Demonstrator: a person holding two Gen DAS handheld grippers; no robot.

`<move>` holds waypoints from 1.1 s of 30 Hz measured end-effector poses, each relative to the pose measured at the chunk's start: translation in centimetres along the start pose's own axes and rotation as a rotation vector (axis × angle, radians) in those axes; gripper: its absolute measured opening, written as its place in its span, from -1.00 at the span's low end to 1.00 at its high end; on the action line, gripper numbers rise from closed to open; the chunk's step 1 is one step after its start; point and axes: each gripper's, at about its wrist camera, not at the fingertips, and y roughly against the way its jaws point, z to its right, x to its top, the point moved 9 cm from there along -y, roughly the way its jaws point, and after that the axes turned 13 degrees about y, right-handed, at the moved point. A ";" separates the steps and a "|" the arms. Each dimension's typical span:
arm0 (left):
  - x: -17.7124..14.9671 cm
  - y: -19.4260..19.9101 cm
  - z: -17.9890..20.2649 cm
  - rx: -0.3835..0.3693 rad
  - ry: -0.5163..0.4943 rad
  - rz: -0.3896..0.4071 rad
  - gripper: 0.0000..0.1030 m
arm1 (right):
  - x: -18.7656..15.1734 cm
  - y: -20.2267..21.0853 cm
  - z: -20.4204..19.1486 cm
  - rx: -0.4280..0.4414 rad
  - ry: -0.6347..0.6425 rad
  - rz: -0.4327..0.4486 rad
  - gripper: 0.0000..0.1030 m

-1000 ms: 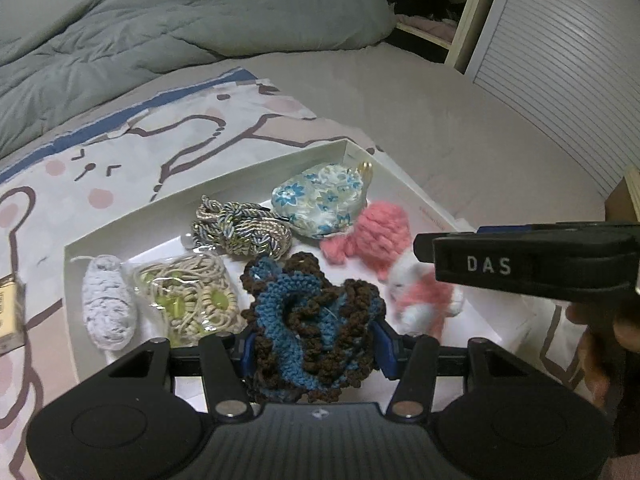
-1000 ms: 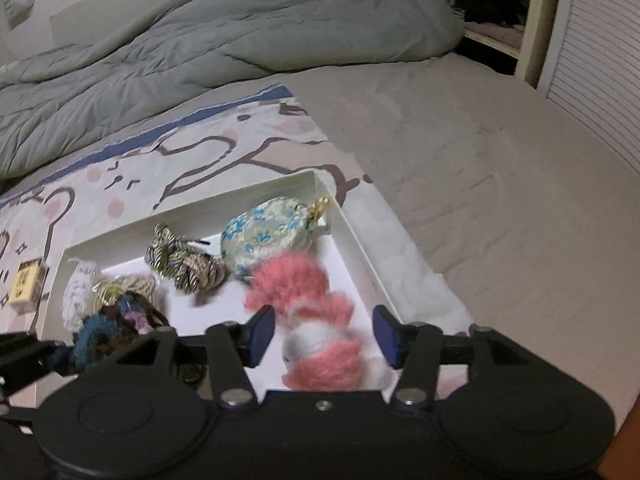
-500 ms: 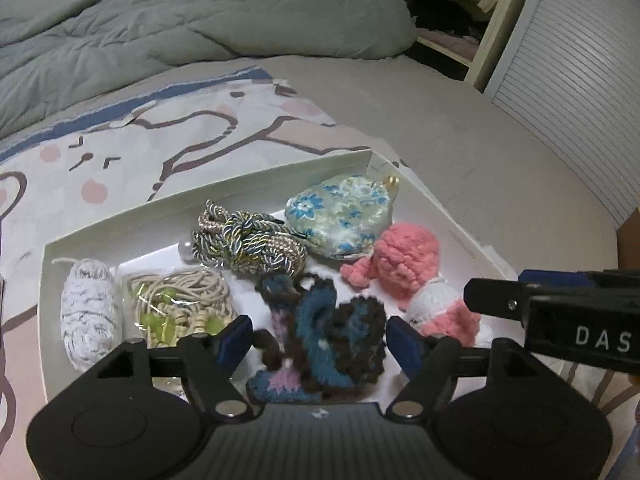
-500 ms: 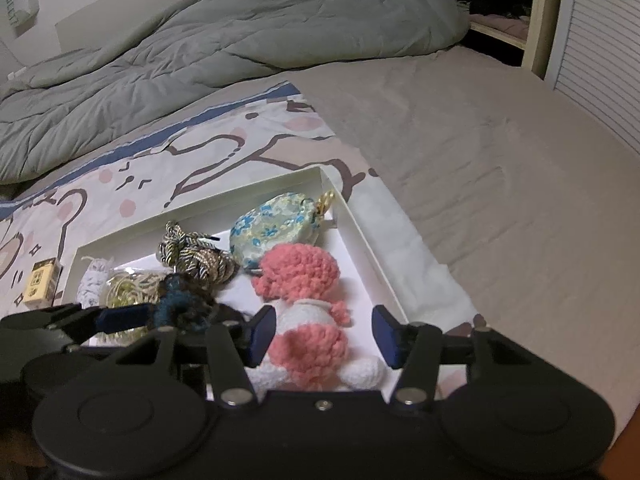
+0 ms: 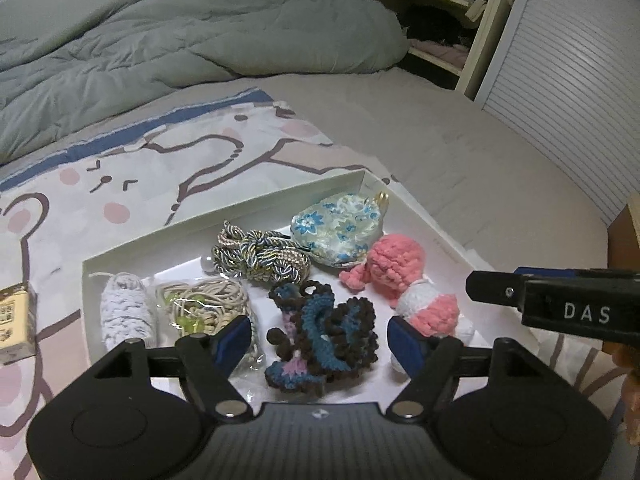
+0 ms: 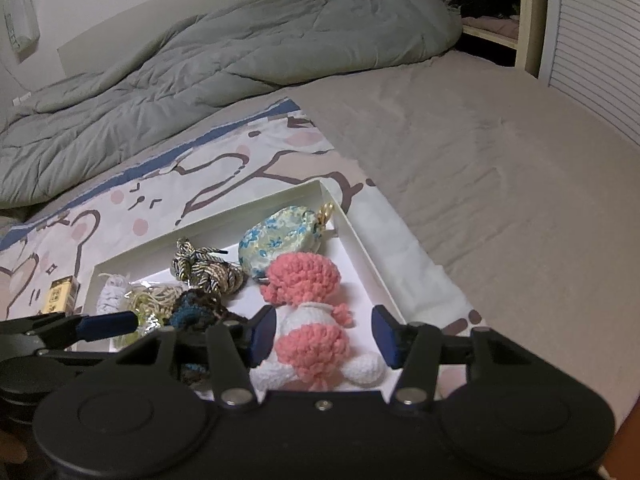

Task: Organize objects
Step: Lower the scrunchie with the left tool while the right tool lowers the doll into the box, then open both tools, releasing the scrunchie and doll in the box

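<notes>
Left claw [image 5: 320, 338] spread now – a second ago I had it pinching blue-brown crochet piece [image 5: 324, 340]; piece lies free in white tray [image 5: 224, 222]. Right claw [image 6: 324, 336] spread, straddling pink crochet doll [image 6: 308, 312] – both items placed, I judge
</notes>
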 end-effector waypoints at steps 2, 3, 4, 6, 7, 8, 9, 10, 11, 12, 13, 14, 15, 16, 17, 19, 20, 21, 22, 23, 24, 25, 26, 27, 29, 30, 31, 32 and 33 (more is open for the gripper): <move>0.1 0.9 0.0 0.001 -0.004 0.012 0.46 | 0.0 0.5 0.0 0.000 -0.003 0.010 0.04; 0.1 1.4 0.0 0.001 -0.002 0.018 0.46 | 0.0 0.8 0.0 0.001 -0.004 0.014 0.04; 0.2 1.8 -0.1 0.001 0.002 0.021 0.46 | 0.0 1.0 0.0 0.002 -0.004 0.020 0.04; 0.2 2.6 -0.3 0.003 0.008 0.029 0.46 | 0.0 1.6 -0.2 0.008 -0.006 0.032 0.04; 0.2 3.1 -0.4 0.005 0.008 0.034 0.46 | 0.0 1.8 -0.3 0.011 -0.007 0.035 0.04; 0.1 3.4 -0.5 0.007 0.007 0.038 0.46 | 0.0 2.1 -0.4 0.013 -0.004 0.039 0.04; 0.1 3.8 -0.6 0.010 0.006 0.042 0.46 | -0.1 2.3 -0.5 0.013 0.000 0.042 0.04; 0.1 4.2 -0.8 0.013 0.006 0.046 0.46 | -0.1 2.6 -0.6 0.015 0.004 0.045 0.04; 0.1 4.6 -0.9 0.016 0.007 0.050 0.46 | -0.1 2.8 -0.8 0.017 0.007 0.049 0.05; 0.2 4.9 -1.1 0.018 0.009 0.055 0.46 | -0.2 3.1 -0.9 0.018 0.009 0.052 0.05; 0.1 5.3 -1.3 0.020 0.011 0.059 0.46 | -0.2 3.3 -1.0 0.018 0.011 0.057 0.05; 0.1 5.6 -1.4 0.022 0.013 0.062 0.46 | -0.2 3.6 -1.1 0.018 0.014 0.061 0.05; 0.1 6.0 -1.6 0.024 0.014 0.067 0.46 | -0.2 3.9 -1.2 0.018 0.018 0.065 0.05; 0.1 6.4 -1.9 0.027 0.016 0.073 0.46 | -0.2 4.1 -1.4 0.020 0.022 0.069 0.06; 0.1 6.8 -2.1 0.029 0.019 0.078 0.46 | -0.2 4.4 -1.5 0.023 0.027 0.074 0.06; 0.2 7.5 -2.5 0.033 0.027 0.087 0.51 | -0.2 4.9 -1.8 0.022 0.041 0.084 0.10; 0.2 7.8 -2.8 0.035 0.032 0.094 0.55 | -0.2 5.2 -2.0 0.016 0.052 0.090 0.12; 0.3 8.1 -3.0 0.039 0.035 0.100 0.64 | -0.2 5.4 -2.1 0.013 0.059 0.096 0.16; 0.3 8.5 -3.2 0.046 0.038 0.110 0.69 | -0.2 5.6 -2.2 0.011 0.063 0.101 0.17; 0.3 8.8 -3.4 0.051 0.041 0.116 0.71 | -0.2 5.9 -2.3 0.012 0.067 0.106 0.20; 0.4 9.1 -3.6 0.054 0.045 0.121 0.75 | -0.2 6.1 -2.4 0.012 0.072 0.111 0.24; 0.3 9.4 -3.8 0.057 0.052 0.126 0.81 | -0.2 6.3 -2.5 0.010 0.077 0.115 0.30; 0.3 9.6 -4.0 0.062 0.057 0.130 0.84 | -0.2 6.5 -2.6 0.007 0.081 0.120 0.33; 0.3 9.8 -4.2 0.068 0.061 0.134 0.88 | -0.2 6.8 -2.7 0.005 0.084 0.126 0.40; 0.3 10.2 -4.5 0.077 0.062 0.142 0.91 | -0.3 7.1 -2.8 0.004 0.089 0.133 0.48; 0.3 10.4 -4.6 0.082 0.061 0.145 0.94 | -0.2 7.2 -2.9 0.006 0.091 0.137 0.52; 0.3 10.6 -4.7 0.089 0.060 0.151 0.97 | -0.3 7.4 -3.0 0.006 0.094 0.139 0.56; 0.2 10.8 -4.9 0.095 0.059 0.156 0.98 | -0.2 7.6 -3.1 0.005 0.097 0.143 0.57; 0.2 10.9 -5.0 0.102 0.058 0.159 1.00 | -0.2 7.8 -3.2 0.003 0.099 0.147 0.61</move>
